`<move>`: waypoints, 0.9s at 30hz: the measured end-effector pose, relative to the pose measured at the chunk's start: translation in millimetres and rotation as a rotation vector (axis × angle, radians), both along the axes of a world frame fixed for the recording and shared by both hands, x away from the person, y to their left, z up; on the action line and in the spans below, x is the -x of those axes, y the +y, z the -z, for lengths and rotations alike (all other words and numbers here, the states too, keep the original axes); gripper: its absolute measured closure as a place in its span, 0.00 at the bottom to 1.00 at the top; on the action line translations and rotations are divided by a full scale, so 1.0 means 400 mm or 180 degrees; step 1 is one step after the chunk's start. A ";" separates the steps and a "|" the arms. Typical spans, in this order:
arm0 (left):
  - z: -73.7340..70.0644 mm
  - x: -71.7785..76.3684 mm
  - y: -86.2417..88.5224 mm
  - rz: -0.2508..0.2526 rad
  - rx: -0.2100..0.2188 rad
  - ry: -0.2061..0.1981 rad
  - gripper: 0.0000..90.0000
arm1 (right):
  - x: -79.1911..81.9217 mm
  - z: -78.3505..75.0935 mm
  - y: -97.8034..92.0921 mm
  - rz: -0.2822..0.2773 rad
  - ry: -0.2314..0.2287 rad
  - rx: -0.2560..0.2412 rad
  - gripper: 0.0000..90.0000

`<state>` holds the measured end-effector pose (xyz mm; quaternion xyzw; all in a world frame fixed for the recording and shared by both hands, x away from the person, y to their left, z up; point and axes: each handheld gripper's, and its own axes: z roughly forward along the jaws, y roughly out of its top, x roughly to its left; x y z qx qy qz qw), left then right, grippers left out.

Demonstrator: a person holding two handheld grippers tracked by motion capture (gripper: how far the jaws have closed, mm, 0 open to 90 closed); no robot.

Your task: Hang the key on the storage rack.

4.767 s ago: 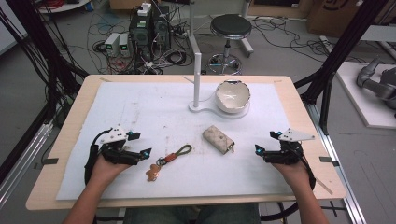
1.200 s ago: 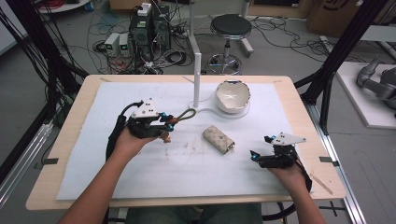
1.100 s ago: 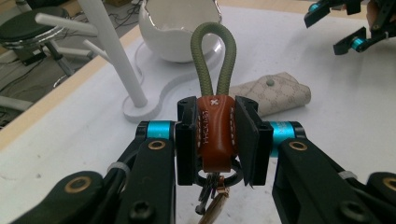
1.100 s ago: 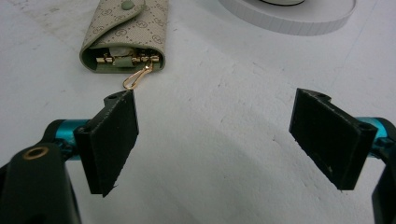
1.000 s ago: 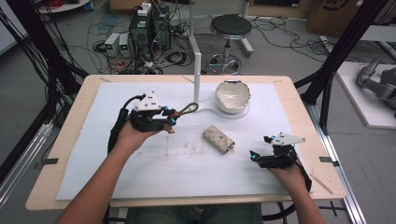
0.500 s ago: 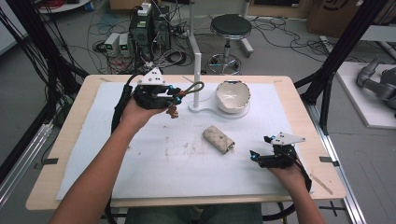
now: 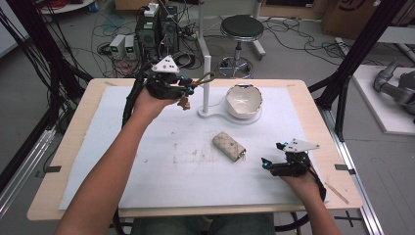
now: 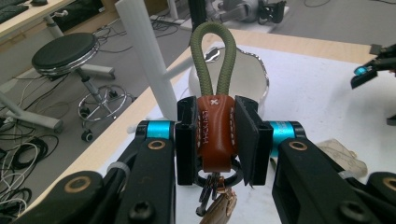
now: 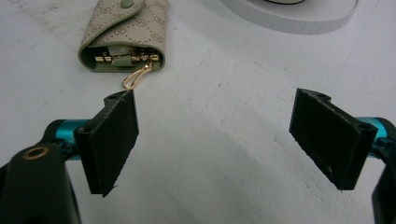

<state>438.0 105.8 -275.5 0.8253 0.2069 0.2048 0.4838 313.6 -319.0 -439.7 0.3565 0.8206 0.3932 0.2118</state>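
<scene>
Right gripper point(image 7: 266, 164) low over the white table mat point(image 7: 147, 186) at the near right, held in the person's right hand point(image 7: 301, 178). Jaws spread wide, nothing between them. In the right gripper view a beige patterned fabric key pouch point(image 9: 123, 35) lies on the mat just beyond the jaw that shows at that view's left, its gold clasp hook point(image 9: 137, 77) pointing towards that jaw; not touching. In the high view the pouch sits mid-table, left of the right gripper.

Farther off, left gripper point(image 7: 188, 87) raised over the far left part of the mat, at the end of the outstretched left forearm. Its jaws are clamped on the brown leather tab point(image 8: 215, 133) of a keychain with an olive-green cord loop point(image 8: 212, 58). Loop stands upright above the jaws; metal ring and small charm point(image 8: 219, 205) hang beneath.

Just right of the held loop in the high view: thin white upright post point(image 7: 207, 81) on a white flat base point(image 7: 208, 113). A white bowl with a scalloped rim point(image 7: 243, 100) sits on that base, beyond the pouch.
</scene>
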 end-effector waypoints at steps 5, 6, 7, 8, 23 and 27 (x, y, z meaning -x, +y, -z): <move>0.012 -0.015 -0.006 -0.0065 -0.0066 0.0051 0.78 | -0.001 0.000 0.000 -0.0005 0.0004 0.0025 0.18; 0.019 -0.020 -0.006 -0.0094 -0.0092 0.0073 0.78 | -0.001 0.001 0.001 -0.0004 0.0011 0.0027 0.18; 0.019 -0.020 -0.006 -0.0094 -0.0092 0.0073 0.78 | -0.001 0.001 0.002 -0.0003 0.0010 0.0021 0.18; 0.022 -0.022 -0.005 -0.0118 -0.0107 0.0075 0.78 | -0.001 0.001 0.002 -0.0006 0.0011 0.0021 0.18; 0.062 0.028 0.031 -0.0170 0.0221 0.0204 0.50 | 0.000 0.001 0.004 -0.0025 0.0002 0.0045 0.18; 0.099 0.067 0.038 -0.0036 0.0280 0.0357 0.46 | 0.003 0.000 0.003 -0.0028 -0.0009 0.0038 0.18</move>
